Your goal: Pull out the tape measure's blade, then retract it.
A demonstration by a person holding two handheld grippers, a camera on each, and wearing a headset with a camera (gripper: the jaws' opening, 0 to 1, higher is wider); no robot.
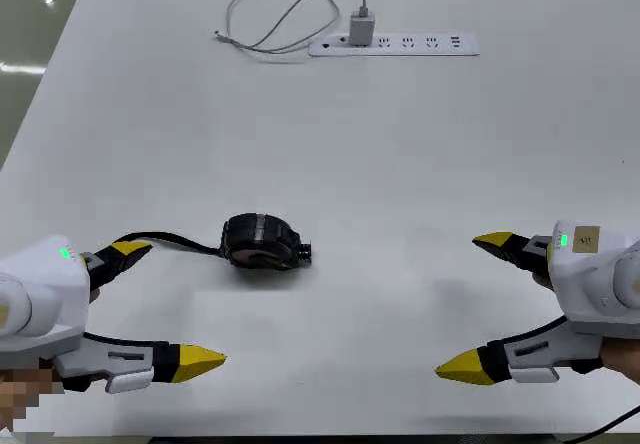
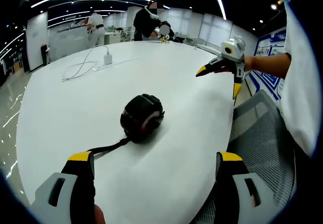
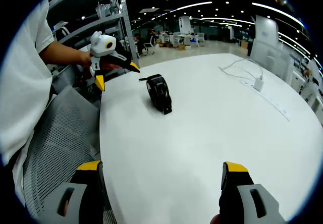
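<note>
Task judged not begun: no blade seen drawn from round black tape measure (image 1: 262,242); pull-out and retraction both left. Tape measure lay on white tabletop (image 1: 420,164), left of centre, thin black wrist strap (image 1: 170,238) trailed toward left gripper (image 1: 186,303). Left gripper held low at near edge, yellow-tipped jaws spread wide, nothing pinched, upper tip just beside strap end. Right gripper (image 1: 457,305) held well apart on opposite side, jaws likewise spread, empty.

White left tongs (image 1: 187,303) and right tongs (image 1: 456,305), yellow-tipped black jaws
</note>
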